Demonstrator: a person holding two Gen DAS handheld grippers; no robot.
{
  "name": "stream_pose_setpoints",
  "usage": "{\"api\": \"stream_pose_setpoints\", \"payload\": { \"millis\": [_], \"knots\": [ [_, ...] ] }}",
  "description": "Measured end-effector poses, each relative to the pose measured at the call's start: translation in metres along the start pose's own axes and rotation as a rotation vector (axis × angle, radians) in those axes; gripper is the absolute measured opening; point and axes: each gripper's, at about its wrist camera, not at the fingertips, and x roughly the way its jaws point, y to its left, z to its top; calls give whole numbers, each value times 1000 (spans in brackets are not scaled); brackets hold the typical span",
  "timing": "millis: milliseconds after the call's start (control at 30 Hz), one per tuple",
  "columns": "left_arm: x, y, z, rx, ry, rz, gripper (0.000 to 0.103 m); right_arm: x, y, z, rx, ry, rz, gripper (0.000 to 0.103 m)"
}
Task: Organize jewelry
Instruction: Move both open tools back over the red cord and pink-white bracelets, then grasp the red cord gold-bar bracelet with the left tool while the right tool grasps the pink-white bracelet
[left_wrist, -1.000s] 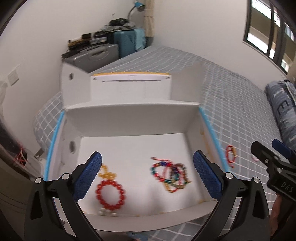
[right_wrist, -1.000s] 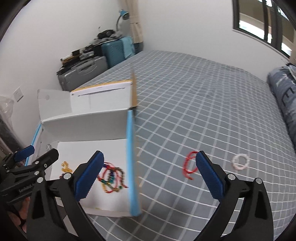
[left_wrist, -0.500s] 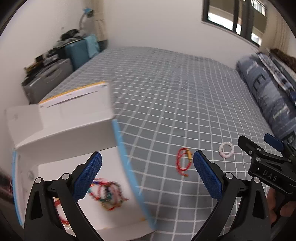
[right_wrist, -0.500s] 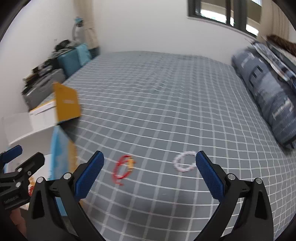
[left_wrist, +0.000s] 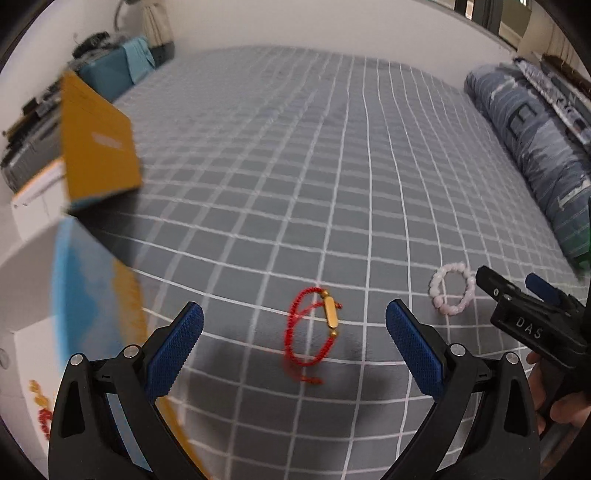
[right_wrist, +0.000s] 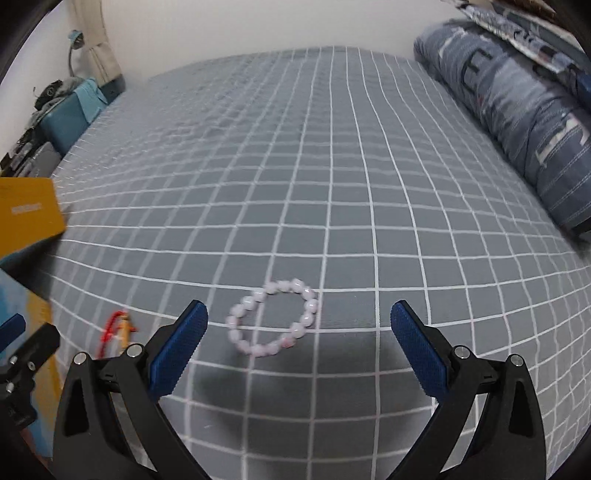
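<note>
A red cord bracelet with a gold bar (left_wrist: 312, 330) lies on the grey checked bedspread, just ahead of my open left gripper (left_wrist: 293, 345) and between its blue fingers. A pale pink bead bracelet (left_wrist: 451, 293) lies to its right. In the right wrist view that pink bead bracelet (right_wrist: 273, 317) sits just ahead of my open right gripper (right_wrist: 299, 345), nearer its left finger. The red bracelet (right_wrist: 116, 326) shows at the left there. Neither gripper holds anything. The white box (left_wrist: 26, 295) with its blue edge stands at the far left, with red beads (left_wrist: 44, 413) inside.
The box's yellow flap (left_wrist: 96, 140) stands up at the left. A rolled blue quilt (right_wrist: 517, 99) lies along the bed's right side. Suitcases and clutter (left_wrist: 107, 70) stand against the far left wall. My right gripper (left_wrist: 532, 325) shows at the right edge of the left wrist view.
Both grippers have swung right, away from the box and over the bedspread. The red bracelet now lies between the left fingers and the pink one between the right fingers. Both stayed open.
</note>
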Motion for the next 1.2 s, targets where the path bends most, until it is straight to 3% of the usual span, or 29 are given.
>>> {"api": "stream_pose_setpoints", "payload": {
  "millis": [100,367,600,800,967,1067,1100,1200],
  "knots": [
    [24,-4,-2,6,38,-20,97,16,-3,-4,-6,19,-2,95],
    [66,-7,-12,28,69,32,97,33,-3,-7,-14,31,4,95],
    [82,-7,-19,33,77,24,95,50,-3,-10,-2,82,5,75],
    [82,-8,-19,47,84,22,59,55,0,-11,-8,85,-23,58],
    [77,-6,-20,42,93,9,37,53,1,-12,-7,88,-17,41],
    [76,-6,-19,52,94,6,22,54,1,-12,-14,91,-11,25],
    [75,-6,-19,53,95,4,15,54,0,-12,-17,93,-4,16],
    [72,-7,-19,58,92,3,12,54,-1,-12,-6,94,10,10]
  ]
}}
